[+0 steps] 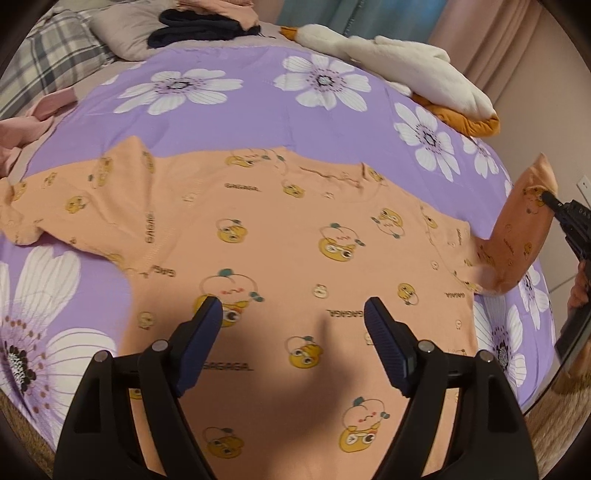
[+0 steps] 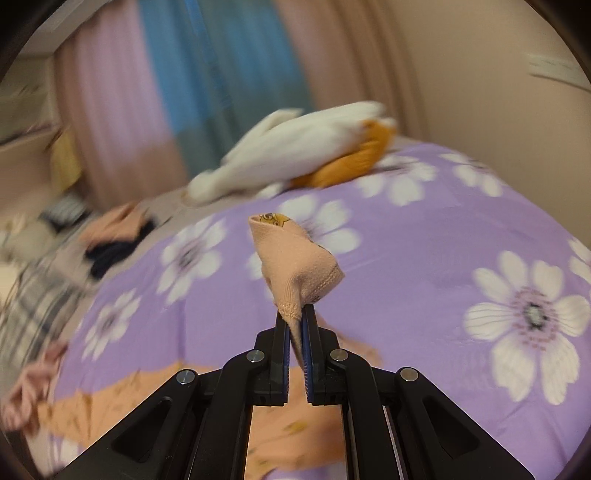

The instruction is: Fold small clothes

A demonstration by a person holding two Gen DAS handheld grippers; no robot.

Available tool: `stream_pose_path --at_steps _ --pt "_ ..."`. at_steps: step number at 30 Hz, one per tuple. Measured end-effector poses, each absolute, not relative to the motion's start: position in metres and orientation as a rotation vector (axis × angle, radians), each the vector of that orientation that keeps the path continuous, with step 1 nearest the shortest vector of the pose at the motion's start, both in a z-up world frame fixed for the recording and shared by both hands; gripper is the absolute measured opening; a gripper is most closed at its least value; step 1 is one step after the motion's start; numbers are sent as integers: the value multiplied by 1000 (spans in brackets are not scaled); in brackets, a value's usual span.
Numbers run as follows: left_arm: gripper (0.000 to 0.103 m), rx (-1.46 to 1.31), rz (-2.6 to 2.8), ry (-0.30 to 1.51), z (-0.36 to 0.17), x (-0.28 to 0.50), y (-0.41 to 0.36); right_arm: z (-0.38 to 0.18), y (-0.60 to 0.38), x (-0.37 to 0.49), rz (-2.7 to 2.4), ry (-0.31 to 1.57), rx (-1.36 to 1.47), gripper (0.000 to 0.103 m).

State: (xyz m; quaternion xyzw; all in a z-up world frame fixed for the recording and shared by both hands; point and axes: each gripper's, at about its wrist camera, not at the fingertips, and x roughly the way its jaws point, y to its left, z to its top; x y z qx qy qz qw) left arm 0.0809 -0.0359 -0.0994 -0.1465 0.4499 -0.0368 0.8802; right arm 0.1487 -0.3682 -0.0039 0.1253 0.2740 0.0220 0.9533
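Left gripper [image 1: 293,314]: black angular frame, ribbed dark-blue pads [image 1: 384,345], silver pivot screws. Right gripper [image 2: 295,314]: same black frame, blue-edged pads, silver screws.

The little shirt [image 1: 295,236] under my fingers is peach-orange, printed with yellow cartoon faces and dark "GAGAGA" lettering, and its cuff [image 2: 295,266] is the same peach. It lies on a lilac bedsheet [image 1: 236,107] patterned with large white daisies with dark purple centres. My 2 grippers are black with dark blue ribbed pads [image 1: 203,343], and behind sit a white plush goose [image 1: 399,62] with orange feet, a grey plaid pillow [image 1: 48,55], dark navy clothes [image 1: 199,27], and pink and teal curtains [image 2: 192,85].
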Motion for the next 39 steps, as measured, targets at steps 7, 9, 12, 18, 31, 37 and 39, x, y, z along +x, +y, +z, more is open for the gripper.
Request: stream_pose_path --at_steps 7,9,12,18,31,37,39 --pt "79 -339 -53 909 -93 74 -24 -43 -297 164 246 756 162 7" --pt "79 -336 -47 907 -92 72 -24 -52 -284 164 271 794 140 7" --pt "79 -334 -38 908 -92 71 -23 -67 -262 163 332 855 123 7" --pt "79 -317 -18 913 -93 68 -22 -99 -225 160 398 979 69 7" --pt "79 -299 -12 927 -96 68 -23 -117 -210 155 458 1087 56 37" --pt "79 -290 -22 938 -99 69 -26 -78 -223 135 497 955 58 56" --pt "79 -287 -25 941 -99 70 -27 -70 -235 133 472 920 78 61"
